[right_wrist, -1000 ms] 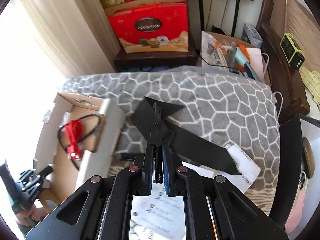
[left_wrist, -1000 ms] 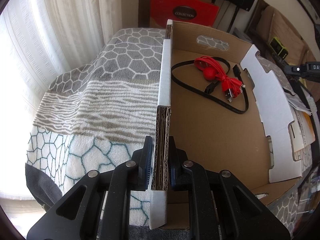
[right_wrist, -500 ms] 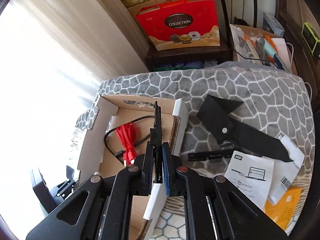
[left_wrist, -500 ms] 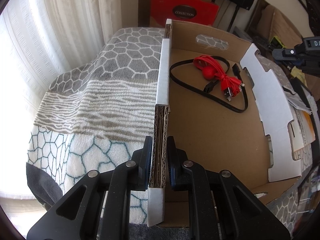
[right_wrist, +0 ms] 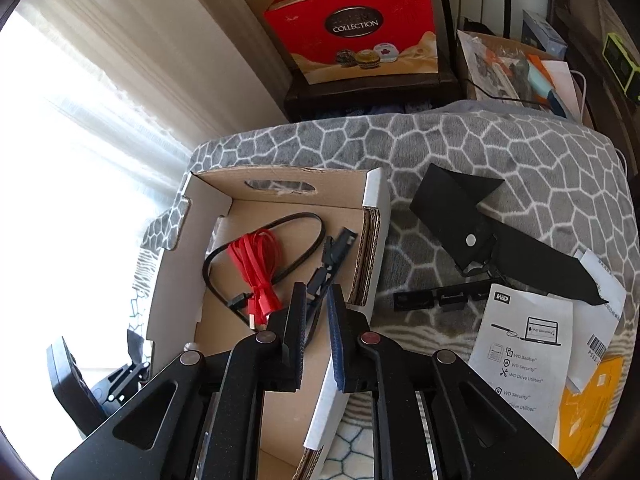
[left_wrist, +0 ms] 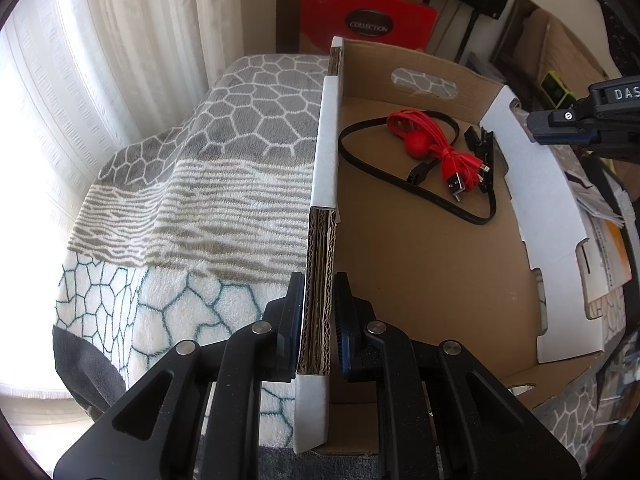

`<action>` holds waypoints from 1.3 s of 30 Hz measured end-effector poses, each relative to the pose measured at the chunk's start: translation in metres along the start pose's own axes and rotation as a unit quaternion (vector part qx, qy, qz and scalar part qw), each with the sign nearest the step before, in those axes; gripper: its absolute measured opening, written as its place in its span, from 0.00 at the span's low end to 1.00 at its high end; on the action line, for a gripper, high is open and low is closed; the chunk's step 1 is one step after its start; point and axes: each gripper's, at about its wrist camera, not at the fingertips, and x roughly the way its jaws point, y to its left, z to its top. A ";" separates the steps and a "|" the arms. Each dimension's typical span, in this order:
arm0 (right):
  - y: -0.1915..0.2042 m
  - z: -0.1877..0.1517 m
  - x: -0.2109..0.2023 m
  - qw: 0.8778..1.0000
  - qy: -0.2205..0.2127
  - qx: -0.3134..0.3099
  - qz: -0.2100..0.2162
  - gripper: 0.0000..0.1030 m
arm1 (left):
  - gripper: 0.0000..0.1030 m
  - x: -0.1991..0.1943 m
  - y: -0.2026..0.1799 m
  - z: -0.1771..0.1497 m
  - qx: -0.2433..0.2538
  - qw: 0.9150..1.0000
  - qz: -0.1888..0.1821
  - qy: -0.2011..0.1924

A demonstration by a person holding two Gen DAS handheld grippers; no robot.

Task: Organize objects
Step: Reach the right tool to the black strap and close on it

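Observation:
An open cardboard box [left_wrist: 440,280] [right_wrist: 280,190] sits on a patterned blanket [left_wrist: 200,200]. My left gripper [left_wrist: 318,292] is shut on the box's left wall, pads pressed on the corrugated edge. Inside lie a red cable bundle [left_wrist: 432,140] [right_wrist: 256,264], a black cable loop [left_wrist: 400,180] [right_wrist: 304,220] and a thin black piece [left_wrist: 484,148] [right_wrist: 334,250]. My right gripper [right_wrist: 316,300] hangs over the box's right side. Its jaws are opening and nothing is pressed between them. It also shows at the left wrist view's right edge [left_wrist: 560,124].
On the blanket right of the box lie a black folded sleeve [right_wrist: 480,232], a black strip [right_wrist: 432,298], a printed leaflet [right_wrist: 524,344] and a yellow envelope [right_wrist: 588,404]. A red gift bag [right_wrist: 356,28] stands behind. Curtains hang on the left.
My right gripper came left from over the blanket to over the box, carrying the thin black piece. Its jaws have parted and the piece now lies in the box. The left gripper kept still.

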 end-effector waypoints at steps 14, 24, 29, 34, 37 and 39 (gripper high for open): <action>-0.030 0.006 -0.028 0.996 -0.027 -0.033 -0.078 0.21 | 0.13 0.000 0.000 0.000 0.000 1.000 0.000 0.000; -0.076 0.002 -0.004 0.994 0.012 -0.015 -0.110 0.26 | 0.13 -0.001 0.000 0.000 0.002 1.000 0.001 -0.001; -0.076 -0.002 0.006 0.993 0.025 -0.028 -0.111 0.27 | 0.13 -0.001 -0.001 0.000 0.003 1.000 0.001 -0.001; -0.069 -0.003 0.014 0.992 0.032 -0.043 -0.115 0.30 | 0.13 -0.001 -0.001 0.000 0.003 1.000 0.001 -0.001; -0.064 -0.005 0.020 0.990 0.039 -0.058 -0.125 0.30 | 0.13 -0.001 -0.001 0.000 0.003 1.000 0.001 -0.001; -0.062 -0.005 0.023 0.989 0.044 -0.062 -0.128 0.30 | 0.13 -0.001 -0.001 0.000 0.003 1.000 0.001 -0.001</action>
